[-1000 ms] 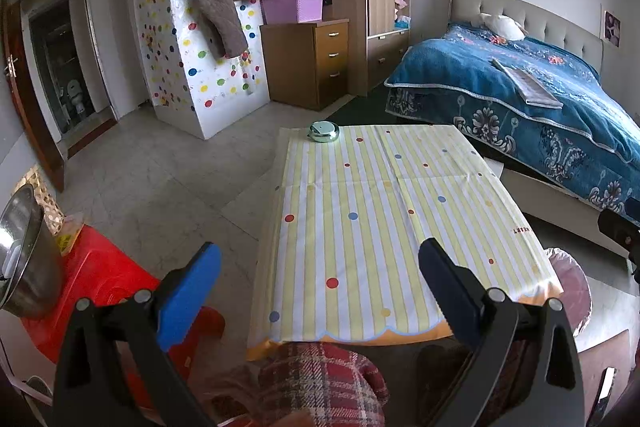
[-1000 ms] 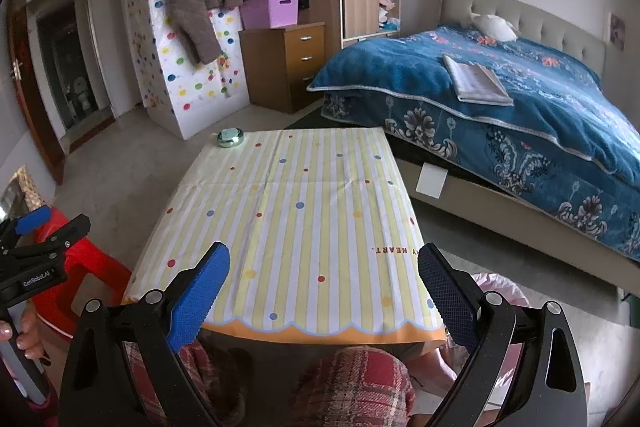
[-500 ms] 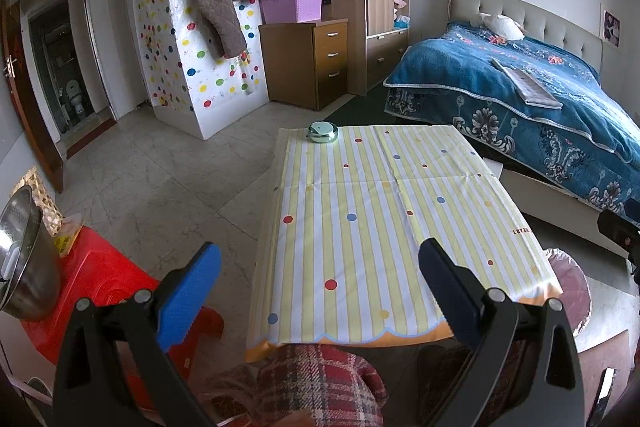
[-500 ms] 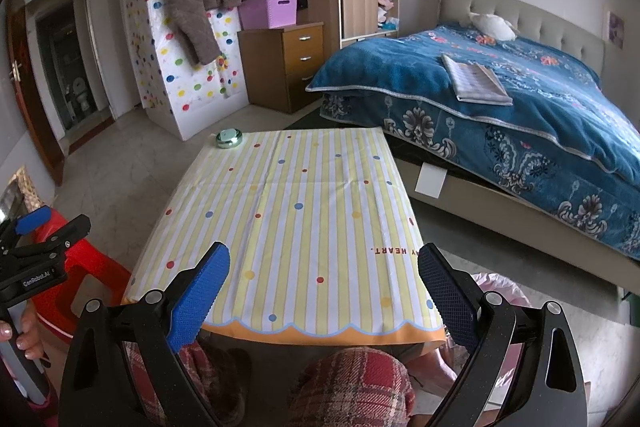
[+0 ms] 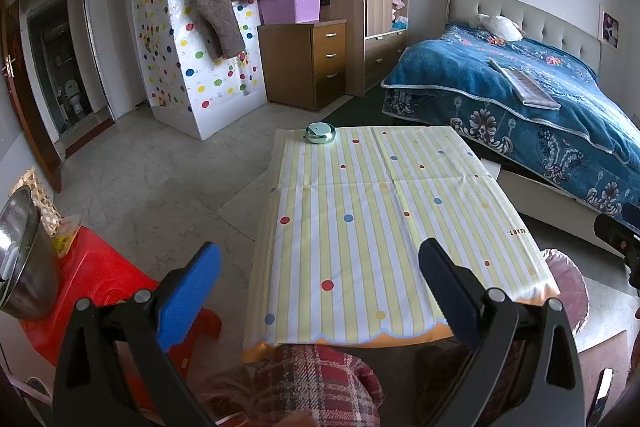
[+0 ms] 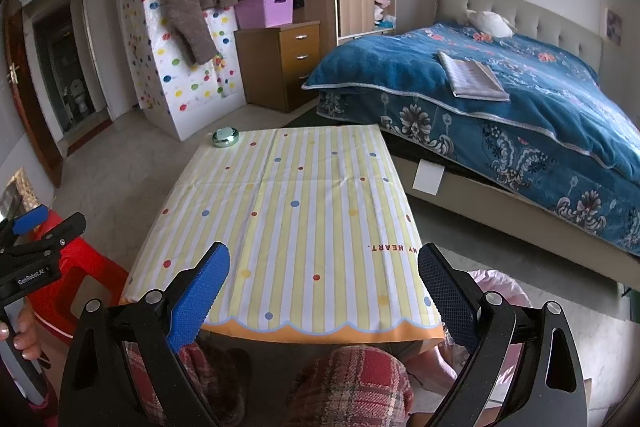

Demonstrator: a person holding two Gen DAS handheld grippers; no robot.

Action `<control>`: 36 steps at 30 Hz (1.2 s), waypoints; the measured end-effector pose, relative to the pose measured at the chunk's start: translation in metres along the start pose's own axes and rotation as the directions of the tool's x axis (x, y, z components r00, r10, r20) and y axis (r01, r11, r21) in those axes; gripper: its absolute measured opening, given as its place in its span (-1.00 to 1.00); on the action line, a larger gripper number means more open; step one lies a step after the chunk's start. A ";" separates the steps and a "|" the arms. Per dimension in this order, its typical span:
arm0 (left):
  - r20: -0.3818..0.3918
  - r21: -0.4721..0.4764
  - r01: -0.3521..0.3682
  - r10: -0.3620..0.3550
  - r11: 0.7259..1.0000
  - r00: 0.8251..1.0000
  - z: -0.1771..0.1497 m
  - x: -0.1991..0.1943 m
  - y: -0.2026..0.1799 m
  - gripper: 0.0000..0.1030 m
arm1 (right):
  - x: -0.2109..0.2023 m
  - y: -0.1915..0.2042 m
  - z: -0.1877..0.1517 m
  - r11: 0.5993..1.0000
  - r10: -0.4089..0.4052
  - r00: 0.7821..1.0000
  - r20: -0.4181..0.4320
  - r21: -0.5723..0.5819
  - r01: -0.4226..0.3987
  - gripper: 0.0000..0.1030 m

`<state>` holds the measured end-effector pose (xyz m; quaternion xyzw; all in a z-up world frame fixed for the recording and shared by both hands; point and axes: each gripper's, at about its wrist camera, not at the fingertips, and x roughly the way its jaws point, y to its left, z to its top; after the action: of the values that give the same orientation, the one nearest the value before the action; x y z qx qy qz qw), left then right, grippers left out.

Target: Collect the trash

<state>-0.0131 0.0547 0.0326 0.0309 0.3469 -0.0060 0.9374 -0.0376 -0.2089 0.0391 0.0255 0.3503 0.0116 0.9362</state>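
Right now I have both grippers hovering at the near edge of the striped table (image 5: pixel 384 227), empty. My left gripper (image 5: pixel 320 291) has its 2 fingers spread wide, and my right gripper (image 6: pixel 324 287) likewise. A small round green tin (image 5: pixel 320 133) sits alone at the table's far left corner.
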 end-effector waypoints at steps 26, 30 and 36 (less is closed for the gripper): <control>-0.003 -0.001 -0.002 0.002 1.000 1.000 0.000 0.001 -0.001 0.87 | 0.001 -0.003 -0.002 1.000 0.000 1.000 -0.005 0.003 0.000 0.82; -0.003 -0.001 -0.002 0.002 1.000 1.000 0.000 0.001 0.000 0.87 | 0.002 -0.003 -0.005 1.000 -0.001 1.000 -0.007 0.006 0.001 0.82; -0.006 0.000 -0.006 0.006 1.000 1.000 -0.005 0.005 -0.002 0.87 | 0.002 -0.004 -0.005 1.000 0.000 1.000 -0.009 0.007 0.000 0.82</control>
<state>-0.0127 0.0533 0.0259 0.0318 0.3495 -0.0032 0.9364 -0.0398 -0.2124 0.0339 0.0285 0.3545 0.0105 0.9346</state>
